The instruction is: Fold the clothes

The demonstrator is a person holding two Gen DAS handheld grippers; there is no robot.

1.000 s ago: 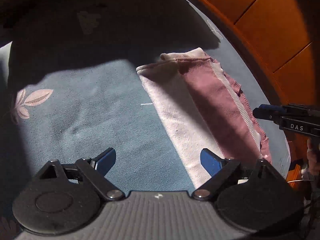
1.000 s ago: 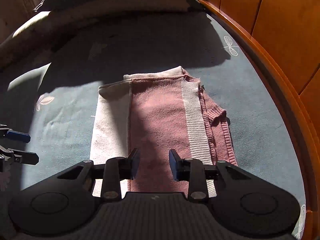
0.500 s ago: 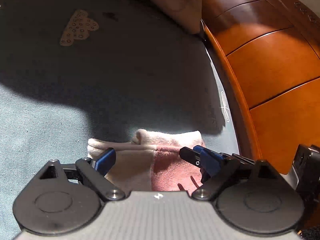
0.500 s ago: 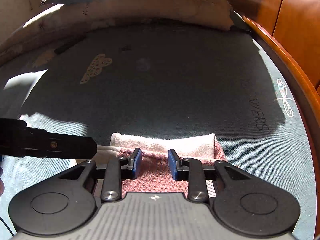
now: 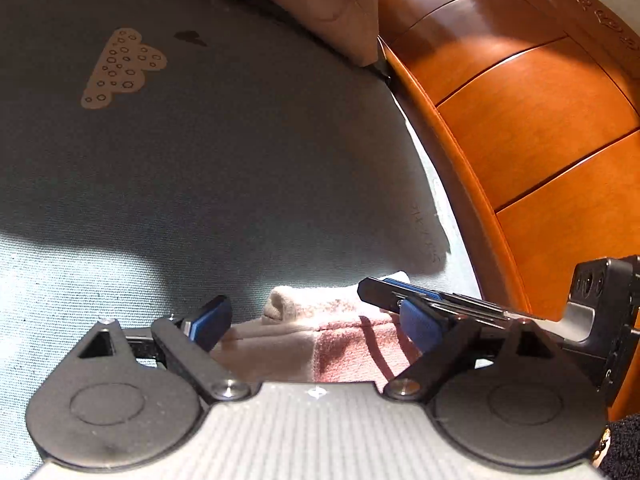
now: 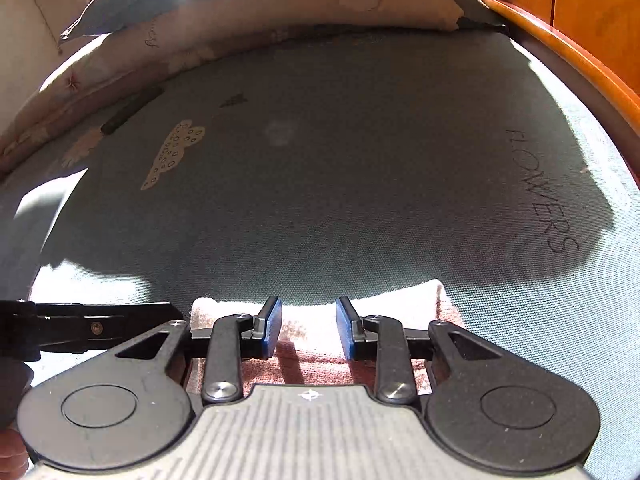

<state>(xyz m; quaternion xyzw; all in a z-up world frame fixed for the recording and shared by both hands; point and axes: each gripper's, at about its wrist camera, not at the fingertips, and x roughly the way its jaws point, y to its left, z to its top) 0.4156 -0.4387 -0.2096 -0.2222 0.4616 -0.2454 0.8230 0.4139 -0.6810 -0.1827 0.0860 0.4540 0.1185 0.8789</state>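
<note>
Two black tools hover over a folded pink-and-cream knitted garment low in frame on the grey-blue bed: the left tool spread wide, the right tool narrowly apart, neither gripping. Soft and light, the knit looks best pinched at its far folded edge.

sweater: fuzzy knit cloth | bedsheet: matt woven cloth | bed frame: glossy wood
</note>
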